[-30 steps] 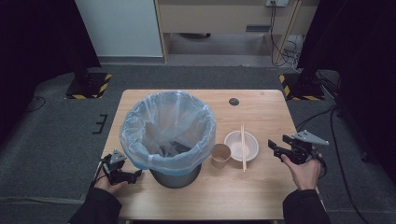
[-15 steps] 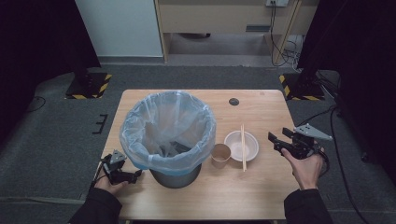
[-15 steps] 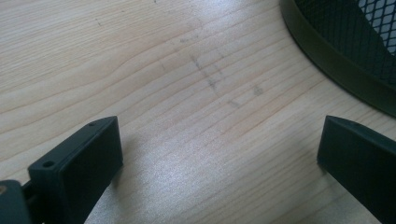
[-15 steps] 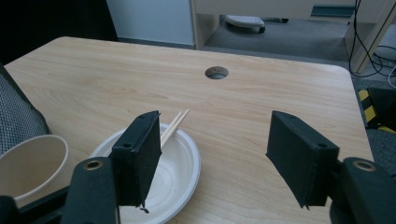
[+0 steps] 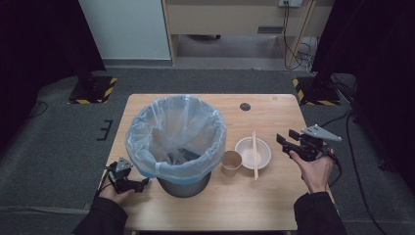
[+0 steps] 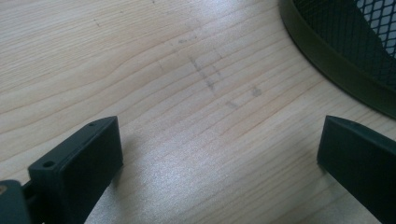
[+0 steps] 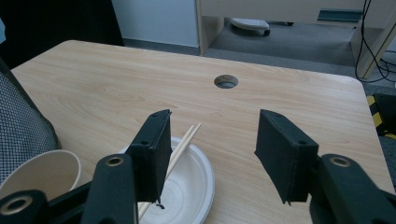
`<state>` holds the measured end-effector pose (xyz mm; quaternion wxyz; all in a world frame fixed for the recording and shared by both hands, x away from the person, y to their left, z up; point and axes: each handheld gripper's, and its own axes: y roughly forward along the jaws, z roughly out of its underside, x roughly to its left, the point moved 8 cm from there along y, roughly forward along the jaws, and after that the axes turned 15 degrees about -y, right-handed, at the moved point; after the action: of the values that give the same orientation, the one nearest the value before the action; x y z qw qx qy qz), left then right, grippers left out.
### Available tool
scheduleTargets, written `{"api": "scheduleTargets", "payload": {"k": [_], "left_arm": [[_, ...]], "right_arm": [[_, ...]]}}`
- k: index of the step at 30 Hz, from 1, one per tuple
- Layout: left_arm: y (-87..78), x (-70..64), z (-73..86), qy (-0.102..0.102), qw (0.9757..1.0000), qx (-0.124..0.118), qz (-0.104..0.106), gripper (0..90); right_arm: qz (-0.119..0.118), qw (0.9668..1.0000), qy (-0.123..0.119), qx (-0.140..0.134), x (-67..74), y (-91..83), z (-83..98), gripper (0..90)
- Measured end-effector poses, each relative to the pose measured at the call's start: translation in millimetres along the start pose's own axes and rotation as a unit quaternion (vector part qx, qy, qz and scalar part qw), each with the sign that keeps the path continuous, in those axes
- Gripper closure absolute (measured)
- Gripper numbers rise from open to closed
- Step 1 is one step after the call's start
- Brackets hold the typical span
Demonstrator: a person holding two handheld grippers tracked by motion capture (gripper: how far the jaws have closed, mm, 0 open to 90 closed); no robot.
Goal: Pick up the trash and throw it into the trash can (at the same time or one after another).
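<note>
High view: the right gripper (image 5: 285, 141), jaws apart and just narrowing on nothing, is hovering beside one white paper bowl (image 5: 252, 152) bearing two wooden chopsticks (image 5: 254, 152); one brown paper cup (image 5: 231, 162) is standing beyond, beside one plastic-lined grey mesh bin (image 5: 178, 139), likely meant for the rubbish.

Left gripper view: the left gripper (image 6: 219, 154), released, is resting on the pale wooden table (image 6: 154, 70), the bin's base ahead.

Right gripper view: bowl and chopsticks are lying just below the gripper's jaws.

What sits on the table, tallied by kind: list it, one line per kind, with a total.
Mesh bin with plastic liner: 1
Paper cup: 1
White bowl: 1
Chopsticks, laid across the bowl: 2
Total: 5
</note>
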<state>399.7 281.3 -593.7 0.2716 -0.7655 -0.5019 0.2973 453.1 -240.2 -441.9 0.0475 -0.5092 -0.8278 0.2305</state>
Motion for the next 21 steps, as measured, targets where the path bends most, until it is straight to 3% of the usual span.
{"api": "scheduleTargets", "payload": {"k": [12,21], "left_arm": [[0.2,-0.5,-0.2,-0.001,1.0,0.0,-0.001,0.0],[0.3,-0.7,-0.2,-0.001,1.0,0.001,-0.001,0.0]], "right_arm": [[-0.014,0.9997,-0.013,0.016,10.7,17.2,-5.9,54.8],[-0.025,0.9994,-0.004,0.025,20.9,33.2,0.7,57.9]]}}
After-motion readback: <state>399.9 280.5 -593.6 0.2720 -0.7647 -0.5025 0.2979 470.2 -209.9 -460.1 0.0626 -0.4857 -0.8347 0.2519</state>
